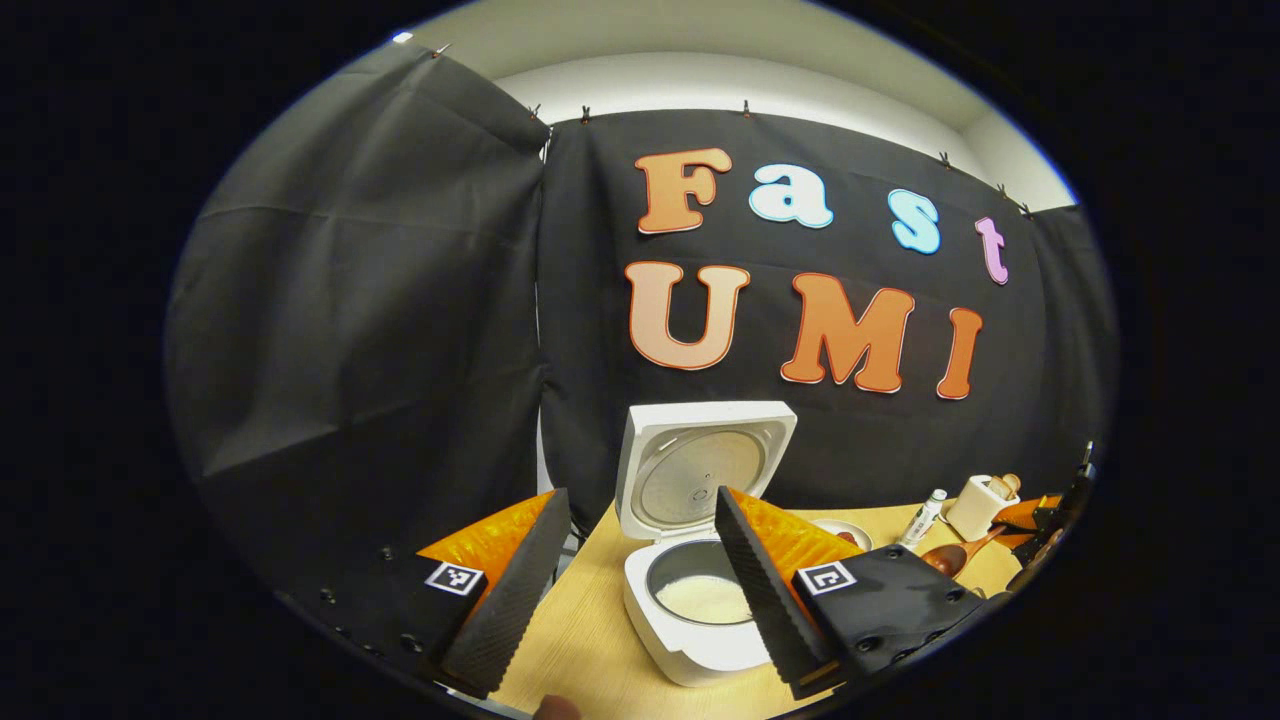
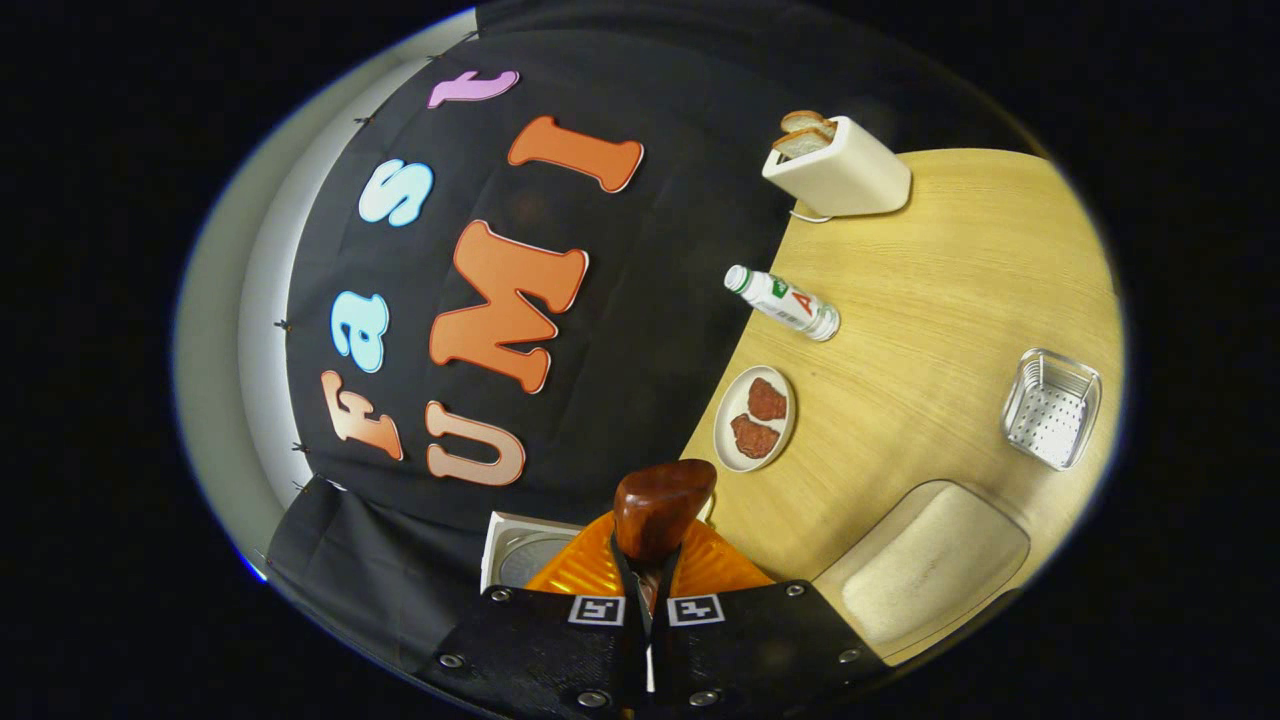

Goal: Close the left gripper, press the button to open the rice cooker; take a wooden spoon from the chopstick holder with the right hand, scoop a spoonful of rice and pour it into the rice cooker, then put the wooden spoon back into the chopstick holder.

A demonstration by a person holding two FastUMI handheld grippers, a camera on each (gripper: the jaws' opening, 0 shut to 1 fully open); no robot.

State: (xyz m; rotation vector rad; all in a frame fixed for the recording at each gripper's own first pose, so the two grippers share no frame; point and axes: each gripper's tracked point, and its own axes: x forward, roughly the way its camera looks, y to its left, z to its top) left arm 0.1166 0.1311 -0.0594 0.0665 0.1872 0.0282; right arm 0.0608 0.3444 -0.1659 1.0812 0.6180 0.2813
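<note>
Pale wood formed the table on which everything stood. In the left gripper view, the white square rice cooker sat near the table's edge with its hinged lid raised upright, and a layer of white rice lay in the grey inner pot. The left gripper hung just in front of the cooker with its two black ridged fingers spread wide apart and holding nothing; the right-hand finger covered part of the pot's rim.

In the right gripper view, the right gripper had its fingers pressed together on the handle of the dark brown wooden spoon, whose bowl stood up between them and hid part of the table edge. A corner of the cooker's lid showed just behind the orange finger bases.

Around it lay one round cream plate carrying two reddish pieces of meat, one small white plastic bottle with a green cap and a red and green label too small to read, one cream toaster with two slices of bread in it, one wire mesh metal basket, and one shallow beige rectangular tray of rice. All stood well apart from one another.
</note>
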